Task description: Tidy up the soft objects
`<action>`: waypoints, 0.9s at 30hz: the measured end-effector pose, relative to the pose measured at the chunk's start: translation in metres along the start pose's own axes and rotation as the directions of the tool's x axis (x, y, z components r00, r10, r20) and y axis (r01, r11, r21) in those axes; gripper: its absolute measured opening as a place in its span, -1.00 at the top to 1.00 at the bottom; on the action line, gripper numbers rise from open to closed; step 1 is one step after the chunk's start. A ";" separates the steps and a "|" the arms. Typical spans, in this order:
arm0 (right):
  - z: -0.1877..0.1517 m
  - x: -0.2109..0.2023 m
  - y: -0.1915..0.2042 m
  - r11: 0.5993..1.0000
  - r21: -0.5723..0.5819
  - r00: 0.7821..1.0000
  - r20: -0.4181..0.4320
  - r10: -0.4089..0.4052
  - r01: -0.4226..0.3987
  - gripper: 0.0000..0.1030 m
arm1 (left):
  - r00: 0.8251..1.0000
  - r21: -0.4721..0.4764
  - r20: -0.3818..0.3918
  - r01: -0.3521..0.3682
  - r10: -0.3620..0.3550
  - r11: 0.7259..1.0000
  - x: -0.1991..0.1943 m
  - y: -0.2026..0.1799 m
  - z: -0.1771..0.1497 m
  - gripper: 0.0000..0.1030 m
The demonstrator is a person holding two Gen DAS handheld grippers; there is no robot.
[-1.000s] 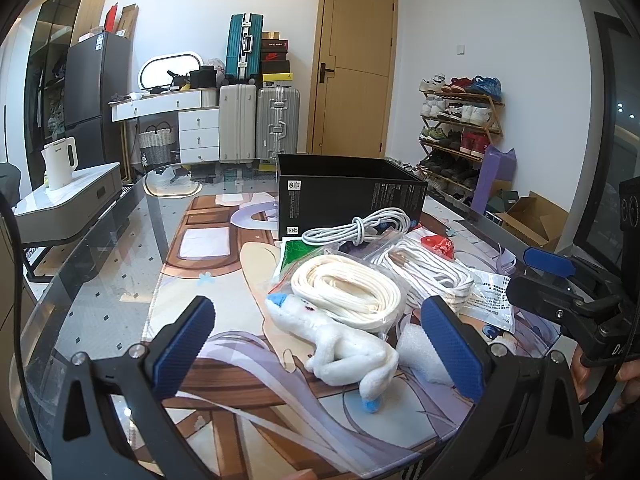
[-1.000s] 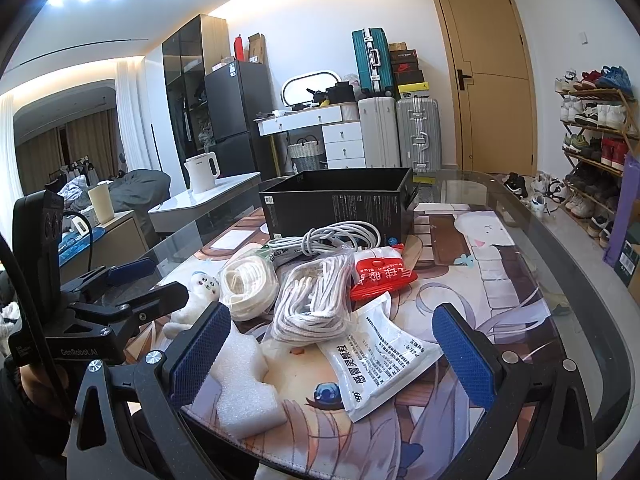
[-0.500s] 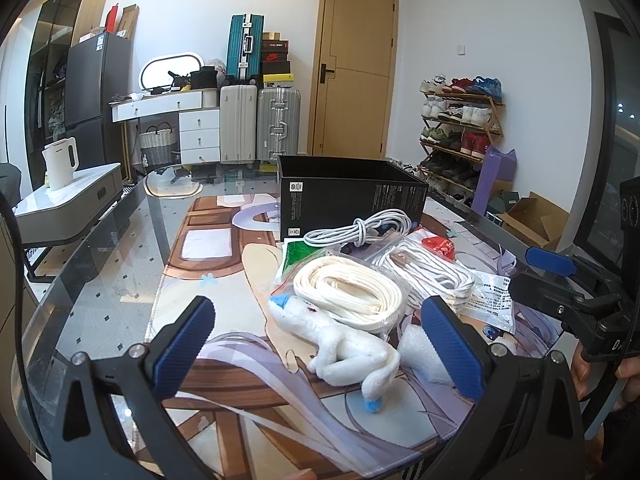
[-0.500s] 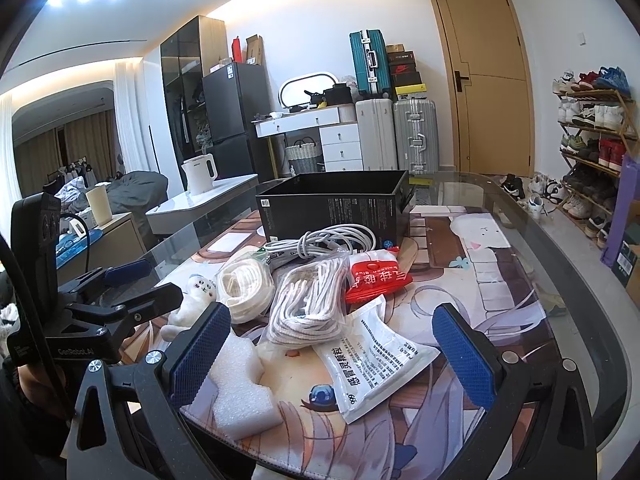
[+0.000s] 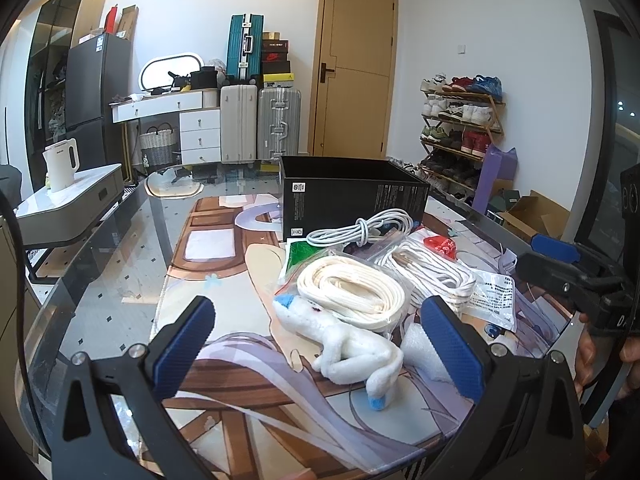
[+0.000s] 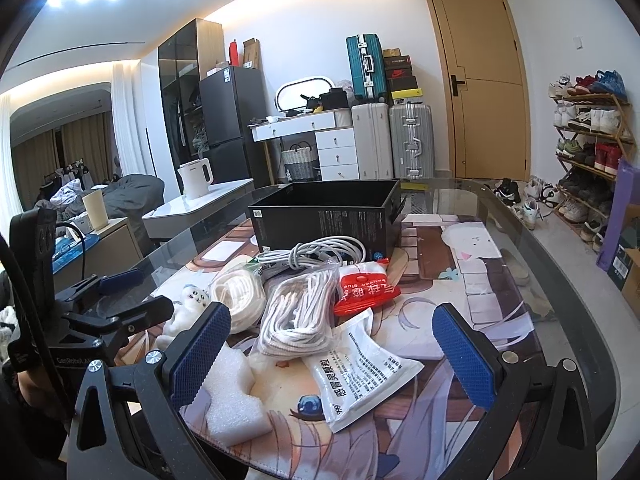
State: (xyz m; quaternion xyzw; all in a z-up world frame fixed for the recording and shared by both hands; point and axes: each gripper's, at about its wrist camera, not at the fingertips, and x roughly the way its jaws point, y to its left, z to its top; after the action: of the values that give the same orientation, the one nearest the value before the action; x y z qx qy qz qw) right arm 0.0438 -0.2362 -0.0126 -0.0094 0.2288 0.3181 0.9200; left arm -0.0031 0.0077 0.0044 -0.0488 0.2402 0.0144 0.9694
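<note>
A white plush toy [image 5: 352, 348] with blue tips lies on the printed mat, just ahead of my open left gripper [image 5: 320, 344]. Behind it sit a bagged cream strap coil [image 5: 356, 292], a bagged white rope bundle [image 5: 432, 272], a white cable coil [image 5: 360, 230] and an open black box [image 5: 352, 196]. My right gripper [image 6: 332, 352] stands open above a white medicine pouch [image 6: 360, 372]. White foam [image 6: 232, 396] lies by its left finger; a red pouch [image 6: 366, 288] and the rope bundle [image 6: 300, 316] lie further on. Nothing is held.
The glass table [image 5: 112, 264] carries a printed mat [image 6: 460, 280]. The black box [image 6: 324, 216] stands at the far side. A side table with a white kettle [image 5: 60, 164] is to the left. Suitcases, a door and a shoe rack [image 6: 592, 140] line the room.
Both views have shifted only slightly; the right gripper has edged a little closer to the pile. Nothing was taken hold of or let go.
</note>
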 end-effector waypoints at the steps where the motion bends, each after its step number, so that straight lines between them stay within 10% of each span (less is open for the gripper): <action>1: 0.001 0.000 0.000 1.000 -0.003 1.000 0.001 0.000 0.000 -0.99 | 1.000 0.000 0.000 0.001 -0.001 1.000 0.000 0.000 0.000 -1.00; 27: 0.007 0.023 -0.030 0.983 -0.179 0.983 -0.185 -0.002 -0.032 -0.99 | 0.999 0.022 -0.047 -0.004 0.005 1.000 0.012 -0.001 -0.003 -1.00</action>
State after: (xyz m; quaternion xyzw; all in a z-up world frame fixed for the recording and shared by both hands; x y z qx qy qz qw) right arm 0.0808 -0.2456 -0.0197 -0.1209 0.2833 0.3423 0.8877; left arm 0.0066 0.0069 -0.0039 -0.0381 0.2631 0.0130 0.9639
